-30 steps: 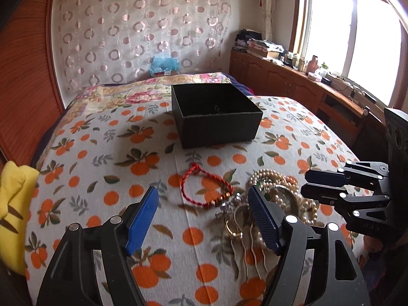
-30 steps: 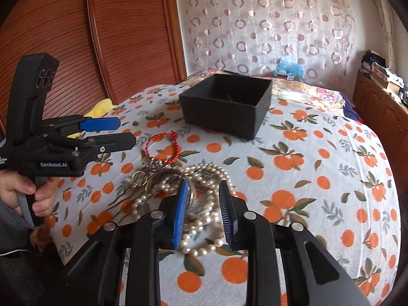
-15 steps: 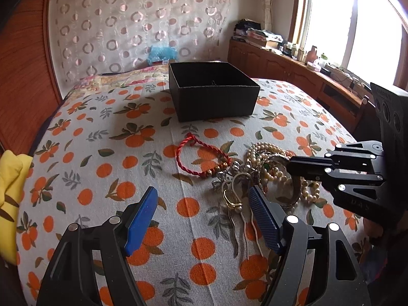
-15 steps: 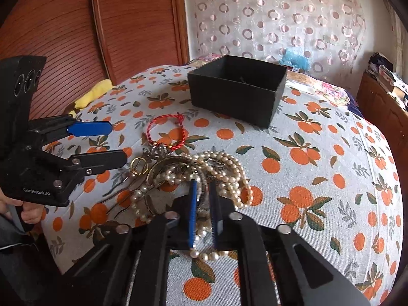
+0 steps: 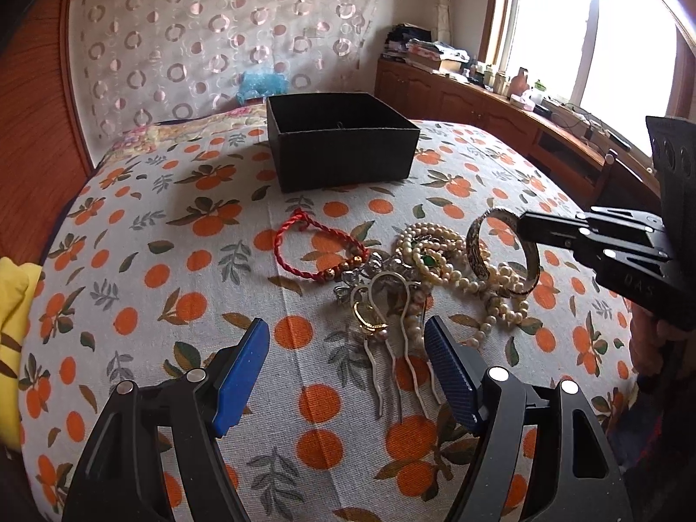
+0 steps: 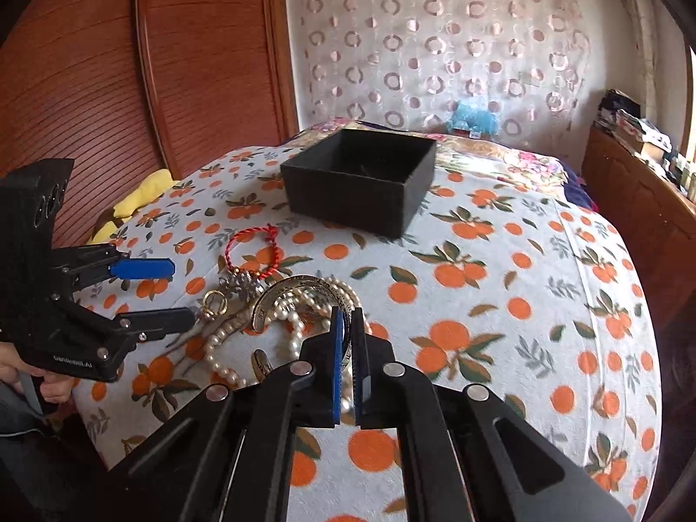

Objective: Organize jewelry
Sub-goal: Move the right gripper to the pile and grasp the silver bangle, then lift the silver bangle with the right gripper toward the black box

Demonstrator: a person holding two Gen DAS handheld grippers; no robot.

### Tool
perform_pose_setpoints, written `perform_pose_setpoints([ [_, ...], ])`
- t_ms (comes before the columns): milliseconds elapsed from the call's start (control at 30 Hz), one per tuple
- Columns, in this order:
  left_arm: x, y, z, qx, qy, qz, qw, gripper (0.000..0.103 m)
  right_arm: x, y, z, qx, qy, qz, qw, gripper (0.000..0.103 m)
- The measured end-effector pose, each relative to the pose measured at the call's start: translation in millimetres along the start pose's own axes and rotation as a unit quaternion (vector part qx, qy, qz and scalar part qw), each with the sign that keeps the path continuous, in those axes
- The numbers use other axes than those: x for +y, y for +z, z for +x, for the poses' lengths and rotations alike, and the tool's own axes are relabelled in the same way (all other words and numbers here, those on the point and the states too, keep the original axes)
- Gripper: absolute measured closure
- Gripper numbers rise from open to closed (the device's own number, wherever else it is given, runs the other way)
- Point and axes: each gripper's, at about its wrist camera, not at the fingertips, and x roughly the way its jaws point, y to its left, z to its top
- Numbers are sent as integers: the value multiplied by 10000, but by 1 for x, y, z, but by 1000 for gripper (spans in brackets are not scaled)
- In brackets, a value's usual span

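A pile of jewelry lies on the orange-print bed cover: a pearl necklace (image 5: 439, 256), a red cord bracelet (image 5: 313, 248), a gold ring (image 5: 369, 319) and pale hair pins (image 5: 391, 348). My right gripper (image 6: 347, 335) is shut on an engraved metal bangle (image 6: 300, 289) and holds it tilted above the pearls; the bangle also shows in the left wrist view (image 5: 502, 252). My left gripper (image 5: 348, 348) is open and empty, hovering just short of the pile. An open black box (image 5: 341, 145) stands beyond the pile.
A yellow cloth (image 5: 13, 339) lies at the bed's left edge by the wooden wall. A wooden cabinet with clutter (image 5: 500, 100) runs under the window on the right. A patterned curtain (image 6: 435, 43) hangs behind the bed.
My right gripper closed on the bangle and lifted it off the pearl pile. My left gripper drew back a little and stayed open.
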Motion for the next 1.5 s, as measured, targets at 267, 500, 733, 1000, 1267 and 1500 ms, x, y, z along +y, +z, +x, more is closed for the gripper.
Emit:
perform_pose_setpoints([
  [267, -8, 3, 8, 95, -194, 14, 9998, 71, -13, -22, -2, 74, -30, 283, 9996, 99],
  [500, 0, 7, 15, 143, -294, -265, 9991, 86, -14, -25, -1, 26, -1, 352, 9994, 100],
  [733, 3, 9, 7, 23, -364, -380, 9986, 101, -15, -24, -1, 50, 35, 378, 9993, 100],
  [1000, 1, 12, -11, -237, -336, -326, 9986, 101, -14, -24, 0, 47, 10, 359, 9993, 100],
  [1267, 8, 19, -23, -454, -183, -331, 9983, 101, -12, -11, -8, -124, 21, 246, 9996, 100],
  [1500, 13, 22, -25, -547, -113, -368, 9978, 101, -9, 7, -7, -228, -69, 4, 9997, 103],
])
